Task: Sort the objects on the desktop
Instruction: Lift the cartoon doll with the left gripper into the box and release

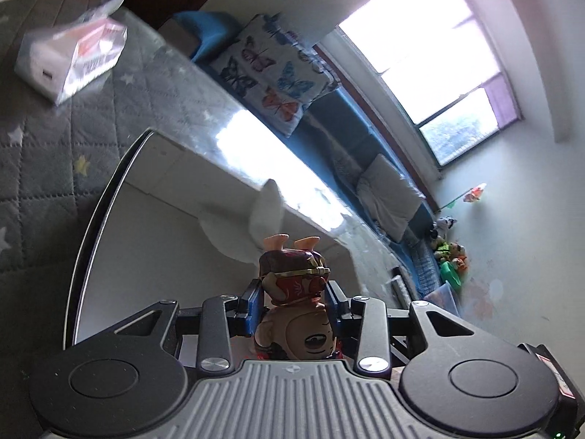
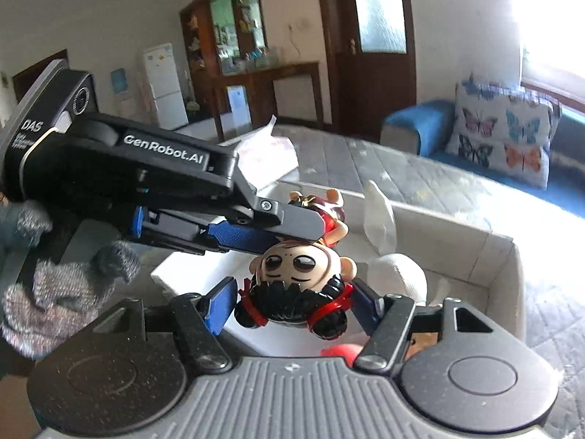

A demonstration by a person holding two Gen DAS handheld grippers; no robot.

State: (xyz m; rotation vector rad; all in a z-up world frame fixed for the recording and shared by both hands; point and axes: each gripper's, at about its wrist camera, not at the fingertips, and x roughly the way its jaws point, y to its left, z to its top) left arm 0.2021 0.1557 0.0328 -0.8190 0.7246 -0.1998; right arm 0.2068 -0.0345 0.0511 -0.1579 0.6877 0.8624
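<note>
Toy figure held upside down over a white box

The left gripper [image 1: 292,292] has its blue fingers [image 1: 252,307] clamped on the body of the toy figure [image 2: 299,274], at lower centre of both views. The right gripper [image 2: 292,303] has its fingers [image 2: 221,305] apart beside the doll's head, not pressing it. The white box [image 2: 504,256] sits on the quilted desk [image 1: 44,153]

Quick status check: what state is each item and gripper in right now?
Left gripper: shut on the figurine's body.
Big-headed toy figurine in red outfit: upside down, held in the air over the box.
Right gripper: jaws on either side of the figurine's head, not visibly pressing.
White open-top storage box: open, white cloth inside.
Clear-wrapped white and red packet: lying on the grey quilted cover.
</note>
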